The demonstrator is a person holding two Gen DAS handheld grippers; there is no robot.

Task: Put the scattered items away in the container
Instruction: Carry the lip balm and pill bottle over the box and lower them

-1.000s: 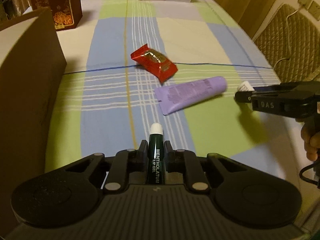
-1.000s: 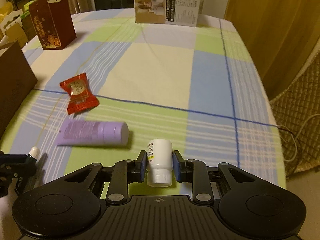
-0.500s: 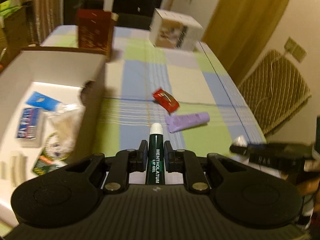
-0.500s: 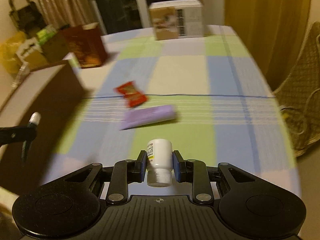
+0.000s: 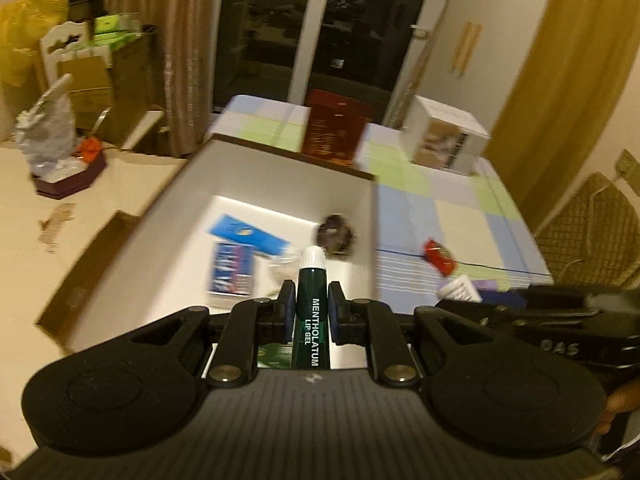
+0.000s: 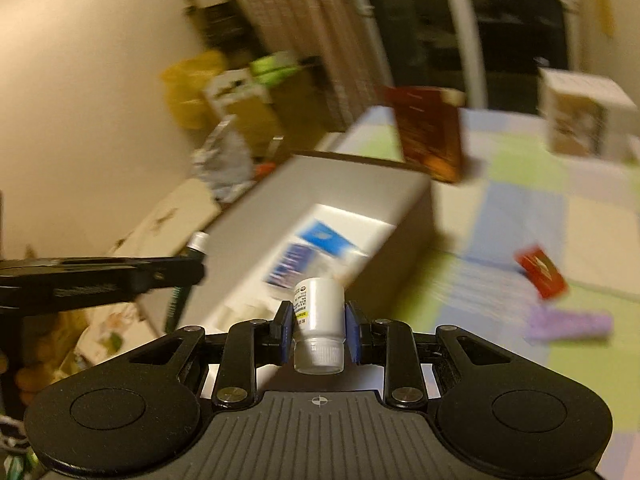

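Two items are mid-carry — the left gripper is clamped on a green lip gel tube, poised over the open box for a drop. The right gripper pinches one white bottle just short of the box's near edge. On the tablecloth's right side, one red packet and one purple tube wait.

R gripper clamped a white bottle, cap toward cam, just over the open box. L gripper, left of box, pinched a dark green tube. Red packet & purple tube lay right of box on checked cloth. Frame blurred.
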